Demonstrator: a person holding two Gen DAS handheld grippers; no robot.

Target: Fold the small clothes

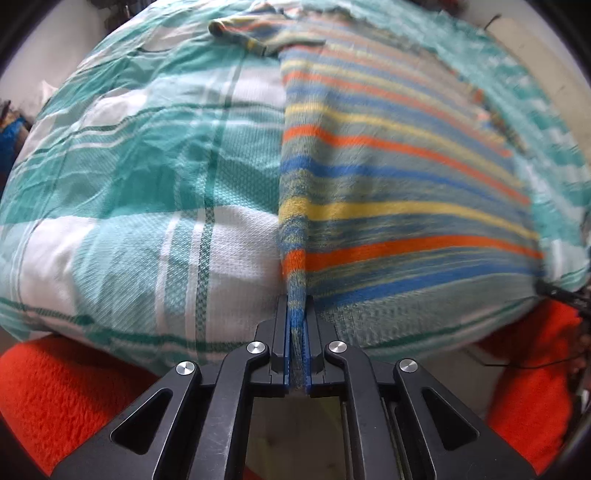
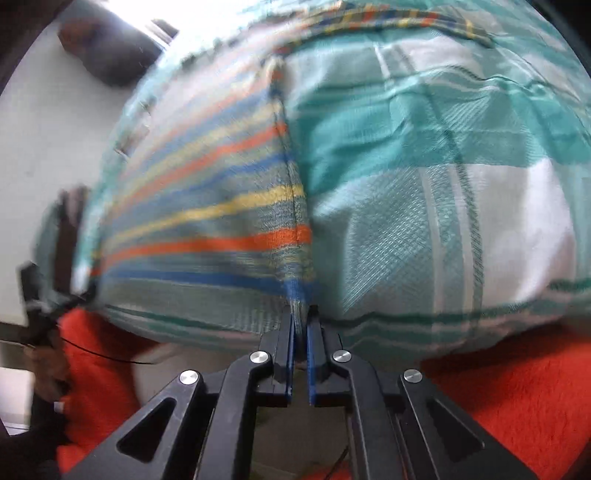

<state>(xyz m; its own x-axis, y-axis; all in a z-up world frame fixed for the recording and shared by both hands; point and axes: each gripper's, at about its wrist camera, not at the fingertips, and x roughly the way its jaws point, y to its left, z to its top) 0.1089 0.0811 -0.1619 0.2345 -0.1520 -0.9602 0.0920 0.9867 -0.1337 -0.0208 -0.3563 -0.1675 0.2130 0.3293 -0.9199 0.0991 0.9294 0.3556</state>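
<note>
A small striped garment [image 1: 388,155] with orange, blue and yellow bands lies spread on a teal and white checked cloth [image 1: 147,166]. My left gripper [image 1: 296,306] is shut on the garment's near left edge, which rises in a taut ridge from the jaws. One sleeve [image 1: 240,33] lies at the far end. In the right wrist view the garment [image 2: 207,206] fills the left half. My right gripper [image 2: 301,317] is shut on its near right edge, pinched between the blue pads. The checked cloth [image 2: 443,184] lies to the right.
Orange fleece [image 1: 66,391] lies under the checked cloth along the near edge, and shows in the right wrist view [image 2: 517,387]. The other gripper and hand [image 2: 40,325] appear blurred at the far left of the right wrist view. A pale wall [image 2: 44,129] lies beyond.
</note>
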